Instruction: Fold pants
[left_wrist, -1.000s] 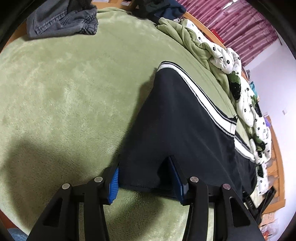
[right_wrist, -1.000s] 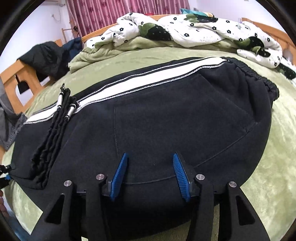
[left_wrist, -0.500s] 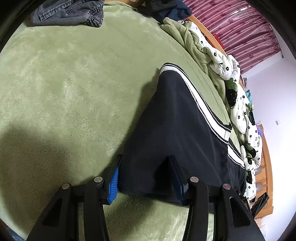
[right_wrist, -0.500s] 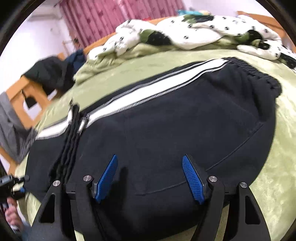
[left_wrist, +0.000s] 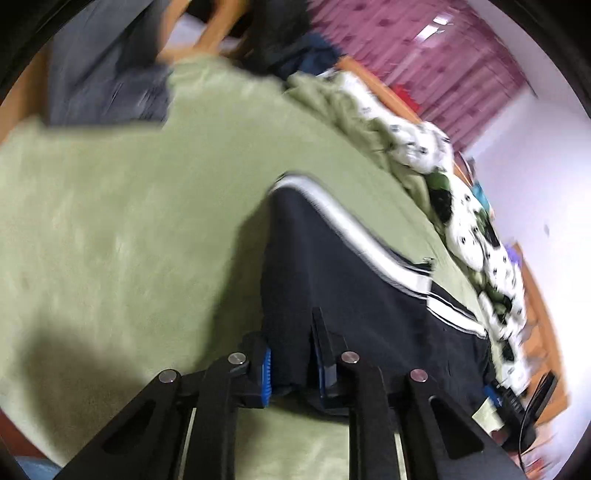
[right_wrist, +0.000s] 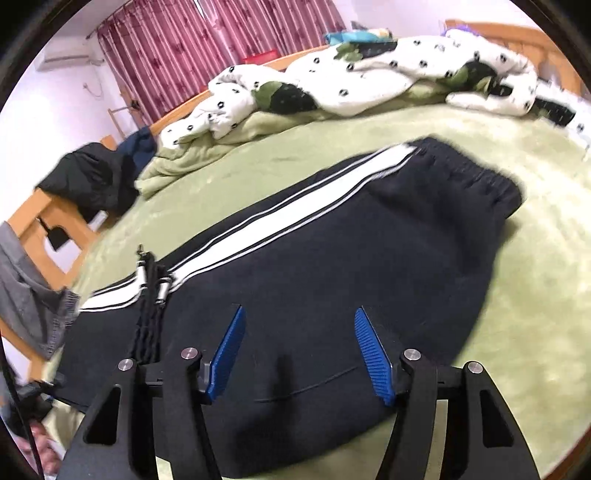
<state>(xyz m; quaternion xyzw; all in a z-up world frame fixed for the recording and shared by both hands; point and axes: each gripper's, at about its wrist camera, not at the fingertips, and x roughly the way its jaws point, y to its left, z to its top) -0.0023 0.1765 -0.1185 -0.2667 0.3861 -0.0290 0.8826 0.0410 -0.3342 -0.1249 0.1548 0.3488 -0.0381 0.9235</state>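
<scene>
While the black pants (right_wrist: 314, 295) lie partly folded mid-frame on the green bed (right_wrist: 535, 295), a hem is pinched by the left claw (left_wrist: 291, 365); the right claw (right_wrist: 299, 354) is held wide above, further folds judged outstanding.

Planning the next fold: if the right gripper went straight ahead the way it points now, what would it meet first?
Most likely the black pants: the open right gripper sits just over the cloth, though its height above them is unclear.

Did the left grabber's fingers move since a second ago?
Yes. The left gripper has squeezed in on the hem of the black pants; its blue pads sit closer together than before, with less cloth between them.
</scene>
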